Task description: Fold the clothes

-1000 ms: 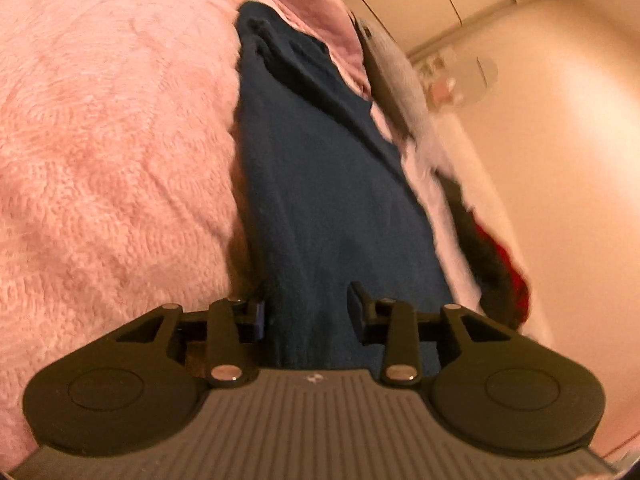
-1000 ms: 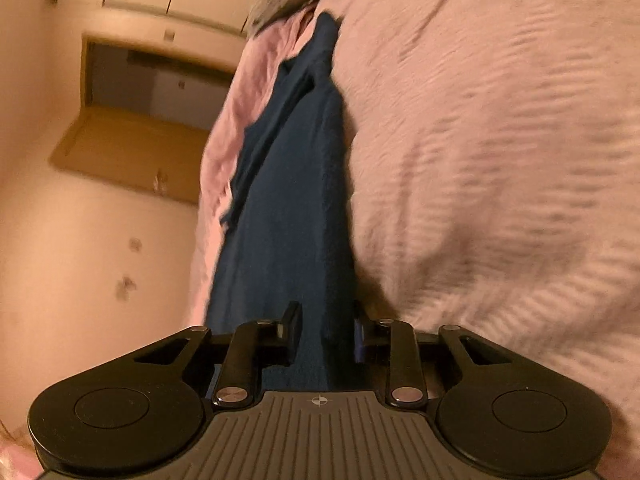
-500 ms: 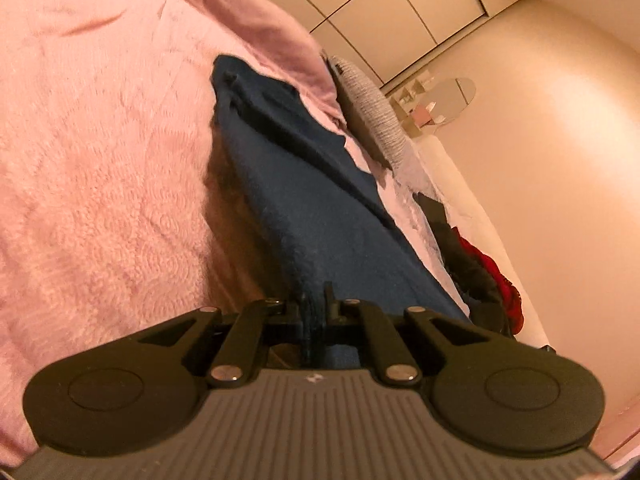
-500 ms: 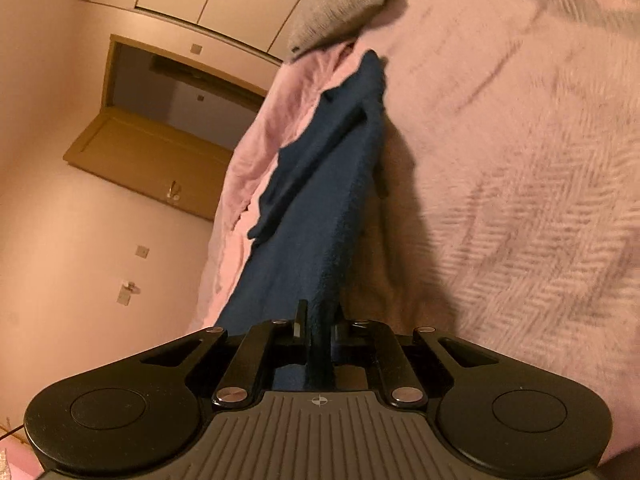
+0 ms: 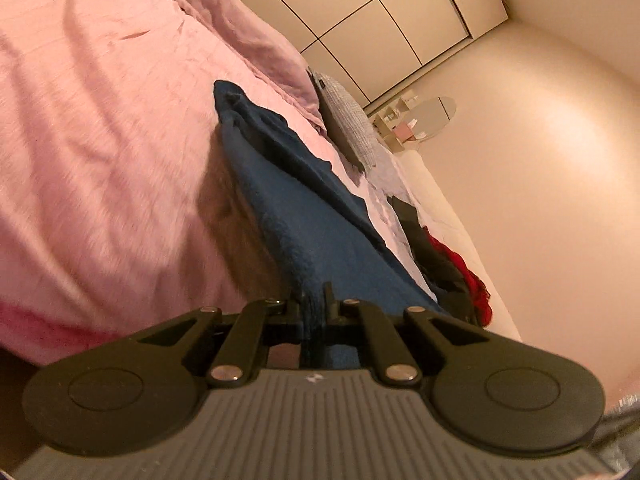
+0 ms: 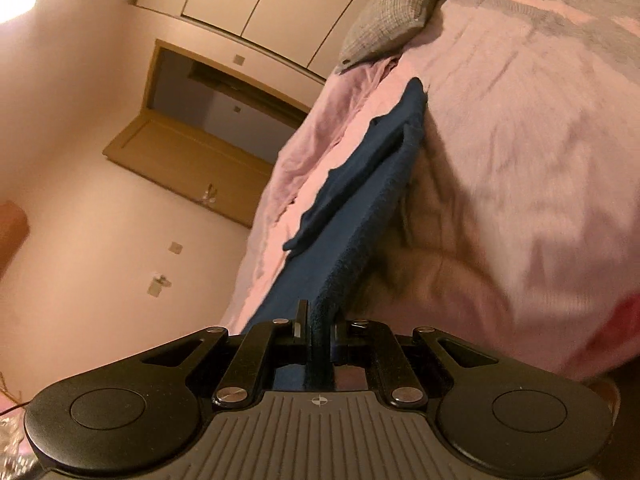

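Note:
A dark blue garment [image 5: 304, 216] stretches away over a pink bedspread [image 5: 100, 140]. My left gripper [image 5: 314, 302] is shut on its near edge, and the cloth rises off the bed toward the jaws. In the right wrist view the same blue garment [image 6: 360, 208] runs from the far bed up to my right gripper [image 6: 318, 318], which is shut on another part of the near edge. A folded sleeve or flap lies on top of the garment farther away. A shadow falls on the bedspread [image 6: 520, 160] under the lifted cloth.
A grey pillow [image 5: 348, 128] lies at the head of the bed, also seen as the grey pillow [image 6: 394, 12]. Dark and red clothes [image 5: 452, 268] are heaped by the bed's edge. Cupboard doors [image 5: 392, 12] line the far wall; an open door [image 6: 188, 156] stands to the left.
Both grippers went from open around the garment's near edge to shut on it. Both have since risen and drawn back, lifting that edge off the bedspread.

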The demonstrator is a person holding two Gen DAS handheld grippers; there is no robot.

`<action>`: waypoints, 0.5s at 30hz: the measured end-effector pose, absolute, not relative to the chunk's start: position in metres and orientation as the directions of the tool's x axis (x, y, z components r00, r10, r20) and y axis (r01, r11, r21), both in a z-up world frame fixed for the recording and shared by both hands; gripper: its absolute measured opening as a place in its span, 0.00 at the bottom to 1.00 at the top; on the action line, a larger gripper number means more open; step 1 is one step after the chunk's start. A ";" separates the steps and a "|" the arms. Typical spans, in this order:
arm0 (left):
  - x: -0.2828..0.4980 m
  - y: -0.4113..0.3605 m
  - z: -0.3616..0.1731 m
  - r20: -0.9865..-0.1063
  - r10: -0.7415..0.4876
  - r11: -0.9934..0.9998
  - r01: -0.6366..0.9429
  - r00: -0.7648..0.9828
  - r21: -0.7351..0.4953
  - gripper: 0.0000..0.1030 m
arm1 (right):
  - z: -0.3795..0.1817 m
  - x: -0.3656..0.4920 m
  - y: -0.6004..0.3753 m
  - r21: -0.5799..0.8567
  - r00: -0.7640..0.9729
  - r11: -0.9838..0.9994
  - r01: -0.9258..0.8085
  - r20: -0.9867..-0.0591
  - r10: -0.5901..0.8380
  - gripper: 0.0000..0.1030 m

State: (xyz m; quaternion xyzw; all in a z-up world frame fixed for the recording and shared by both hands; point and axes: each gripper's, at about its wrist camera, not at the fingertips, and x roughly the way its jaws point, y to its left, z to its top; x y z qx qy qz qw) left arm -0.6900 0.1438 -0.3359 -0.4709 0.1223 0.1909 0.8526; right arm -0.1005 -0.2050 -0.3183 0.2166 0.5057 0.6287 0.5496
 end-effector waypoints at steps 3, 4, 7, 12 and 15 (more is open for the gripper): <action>-0.699 0.133 -0.335 -0.398 0.204 0.470 -0.446 0.895 -0.762 0.04 | -0.321 -0.118 -0.221 0.884 -0.315 0.124 -0.451 -0.288 0.904 0.06; -0.700 0.134 -0.335 -0.400 0.199 0.465 -0.445 0.895 -0.765 0.04 | -0.323 -0.121 -0.222 0.885 -0.322 0.135 -0.446 -0.300 0.898 0.06; -0.693 0.144 -0.335 -0.401 0.185 0.462 -0.440 0.897 -0.770 0.04 | -0.327 -0.120 -0.208 0.878 -0.350 0.167 -0.449 -0.345 0.871 0.06; -0.675 0.183 -0.321 -0.357 0.160 0.439 -0.390 0.920 -0.809 0.05 | -0.308 -0.092 -0.167 0.881 -0.395 0.133 -0.454 -0.333 0.856 0.06; -0.648 0.229 -0.311 -0.334 0.144 0.416 -0.364 0.931 -0.833 0.05 | -0.291 -0.062 -0.122 0.893 -0.409 0.106 -0.436 -0.302 0.861 0.07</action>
